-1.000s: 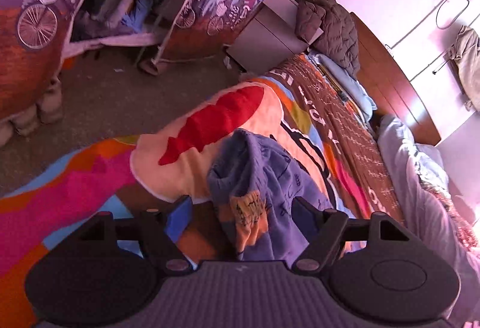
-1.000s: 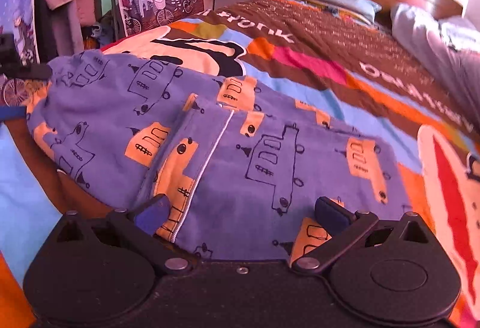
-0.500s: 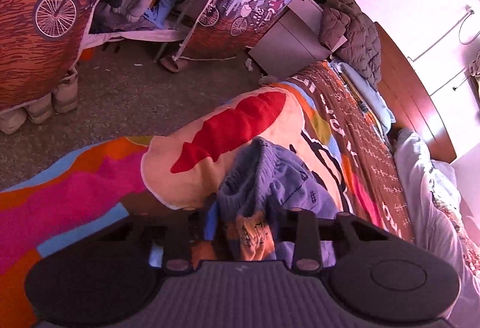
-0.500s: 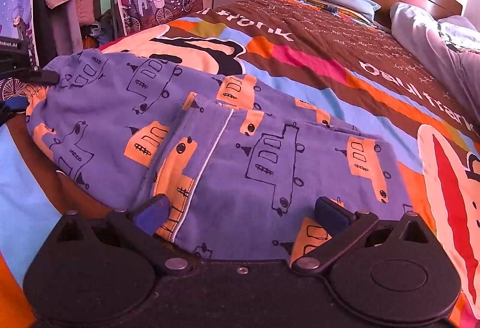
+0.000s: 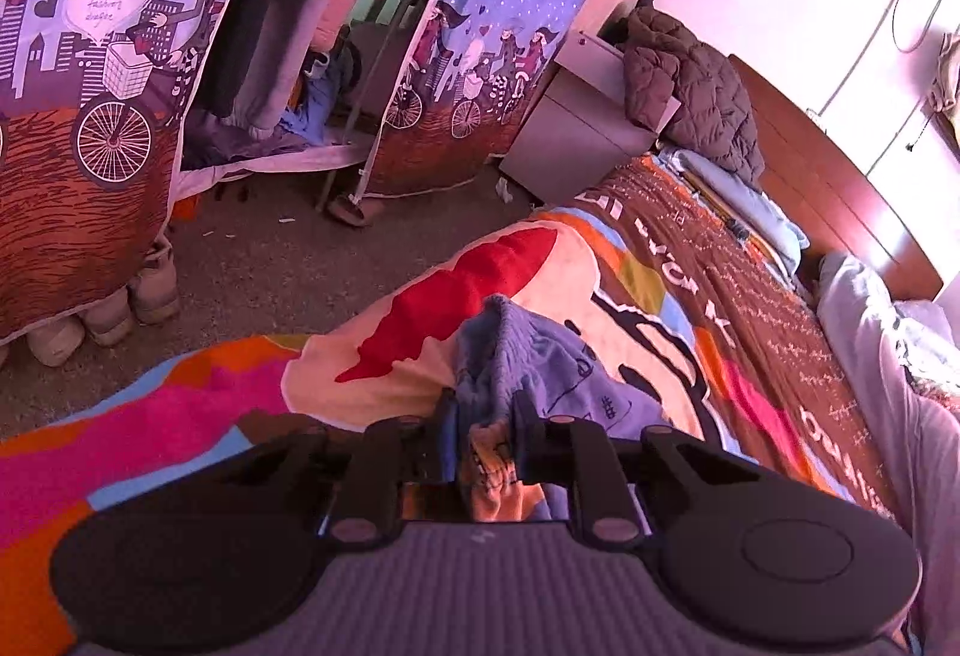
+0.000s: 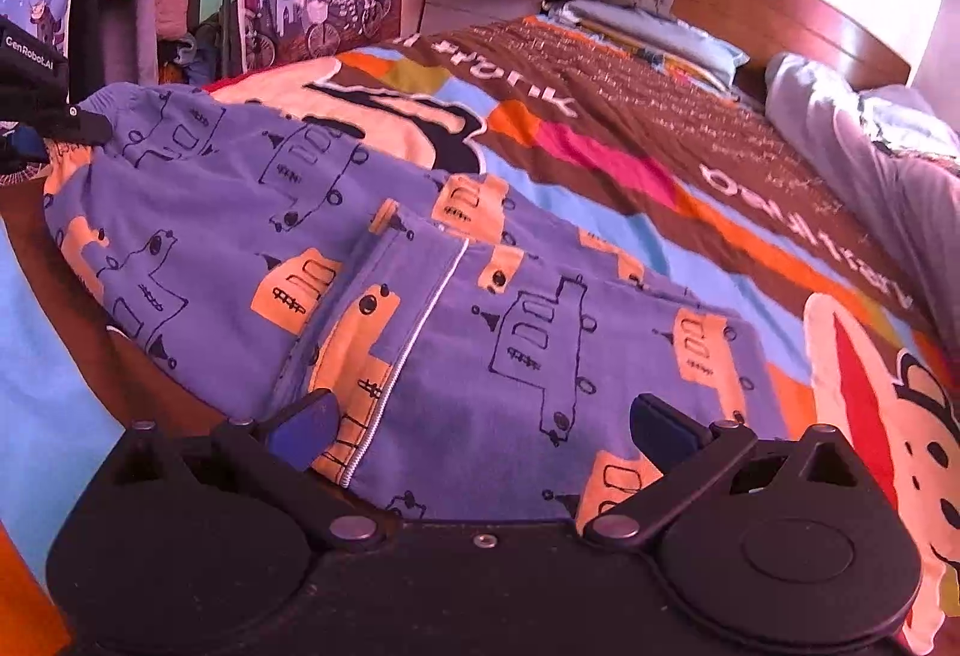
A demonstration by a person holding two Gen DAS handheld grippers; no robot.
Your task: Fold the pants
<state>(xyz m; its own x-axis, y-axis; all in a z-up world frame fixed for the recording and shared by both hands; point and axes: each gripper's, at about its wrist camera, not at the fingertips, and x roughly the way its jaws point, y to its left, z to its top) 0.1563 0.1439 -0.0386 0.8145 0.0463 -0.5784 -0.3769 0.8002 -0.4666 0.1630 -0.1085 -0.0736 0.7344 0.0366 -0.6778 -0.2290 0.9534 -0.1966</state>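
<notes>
The left claw [image 5: 483, 419] is closing on a bunched corner of the pants [image 6: 456, 296] while the right claw [image 6: 480, 428] is staying spread over them, so the cloth could be slipping out if the pinch is too small.

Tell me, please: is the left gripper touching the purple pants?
Touching. In the left wrist view the left gripper is closing, its two fingers pressed against a bunched fold of the purple pants from both sides, no gap visible.
</notes>
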